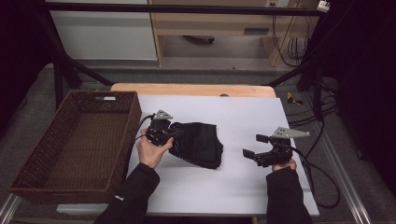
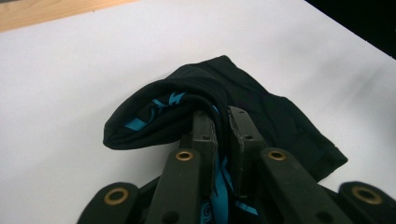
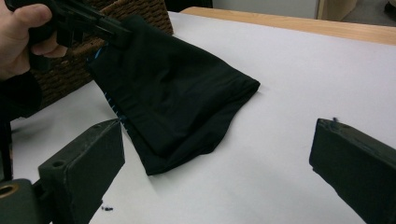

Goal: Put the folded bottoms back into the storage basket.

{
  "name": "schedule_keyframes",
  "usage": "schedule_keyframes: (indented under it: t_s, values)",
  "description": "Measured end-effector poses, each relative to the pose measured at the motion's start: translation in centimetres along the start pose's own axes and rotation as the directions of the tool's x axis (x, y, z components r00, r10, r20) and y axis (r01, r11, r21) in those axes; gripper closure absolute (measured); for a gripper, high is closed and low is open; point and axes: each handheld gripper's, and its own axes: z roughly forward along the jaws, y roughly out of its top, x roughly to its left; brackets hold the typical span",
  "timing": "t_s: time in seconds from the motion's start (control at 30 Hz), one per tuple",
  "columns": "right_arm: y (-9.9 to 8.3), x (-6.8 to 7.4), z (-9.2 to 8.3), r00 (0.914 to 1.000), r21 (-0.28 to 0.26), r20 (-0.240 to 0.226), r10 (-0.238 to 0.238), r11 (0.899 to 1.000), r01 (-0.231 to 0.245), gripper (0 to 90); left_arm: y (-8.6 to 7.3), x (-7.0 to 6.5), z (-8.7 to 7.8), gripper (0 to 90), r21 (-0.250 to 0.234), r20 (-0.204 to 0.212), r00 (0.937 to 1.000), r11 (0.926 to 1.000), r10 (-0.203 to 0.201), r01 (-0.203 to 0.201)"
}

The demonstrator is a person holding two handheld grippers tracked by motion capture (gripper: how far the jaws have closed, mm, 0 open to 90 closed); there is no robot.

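Observation:
A black garment (image 1: 200,143) with a blue print inside lies on the white sheet near the table's middle. My left gripper (image 1: 173,134) is shut on its left edge and holds that edge lifted off the sheet. In the left gripper view the black cloth (image 2: 187,100) is pinched between the two jaws, with blue print showing below them. My right gripper (image 1: 252,145) stands open to the right of the garment, apart from it. The right gripper view shows the garment (image 3: 173,100) hanging from the left gripper (image 3: 122,31), with one side still on the table.
A brown wicker basket (image 1: 74,144) stands at the table's left edge, beside the left hand. The white sheet (image 1: 243,116) covers most of the wooden tabletop (image 1: 191,89). Black frame bars and cables run along the right side.

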Motion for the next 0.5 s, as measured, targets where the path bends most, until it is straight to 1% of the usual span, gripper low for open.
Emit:
schedule_keyframes:
  t_s: [0.03,0.17,0.4,0.5]
  values:
    - [0.0,0.0,0.0,1.0000,-0.001,-0.001,-0.001,1.000,0.001,3.4,0.2,-0.2,-0.1,82.9,-0.002,0.000,1.0000,1.0000,0.009,-0.009]
    - [0.0,0.0,0.0,1.0000,-0.002,-0.001,-0.001,1.000,0.001,3.4,0.7,-0.6,-0.3,82.9,-0.003,0.003,0.9998,0.9998,0.022,-0.022]
    - [0.0,0.0,0.0,1.0000,-0.001,-0.002,-0.001,1.000,0.001,3.4,1.3,-1.0,-0.7,83.0,-0.003,0.005,0.9994,0.9994,0.033,-0.033]
    - [0.0,0.0,0.0,1.0000,-0.003,-0.001,0.000,1.000,0.000,3.4,1.7,-1.3,-0.9,83.0,-0.005,0.001,0.9992,0.9991,0.041,-0.041]
